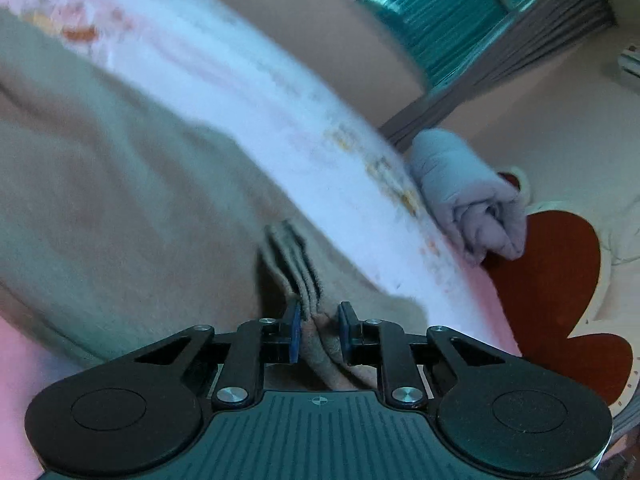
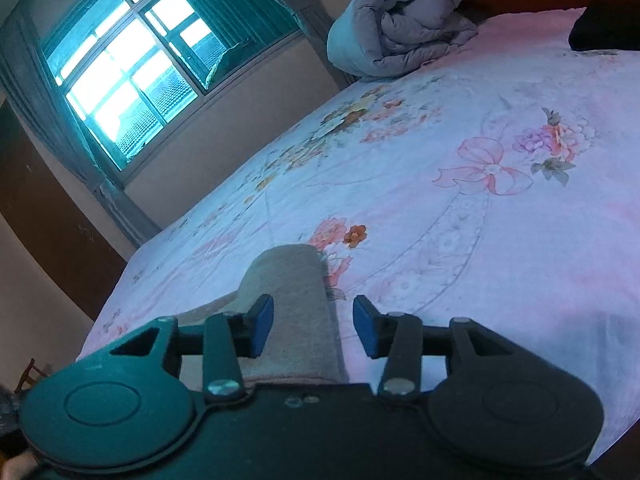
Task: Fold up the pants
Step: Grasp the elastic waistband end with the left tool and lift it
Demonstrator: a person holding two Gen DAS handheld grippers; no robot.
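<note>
The beige pants (image 1: 120,184) lie spread on the floral bed sheet (image 1: 248,92), filling the left of the left wrist view. My left gripper (image 1: 319,330) has a bunched, layered edge of the pants between its blue pads; the pads stand a little apart with the fabric filling the gap. In the right wrist view a folded end of the pants (image 2: 294,304) lies on the sheet (image 2: 460,200) between the jaws of my right gripper (image 2: 313,330), which stand wide open. The cloth touches the left pad (image 2: 260,326) only.
A rolled grey quilt (image 2: 400,20) sits at the head of the bed, also in the left wrist view (image 1: 464,192). A dark red headboard (image 1: 548,280) is behind it. A window with curtains (image 2: 132,64) lies beyond the bed's left edge. A dark object (image 2: 604,28) lies at the far right.
</note>
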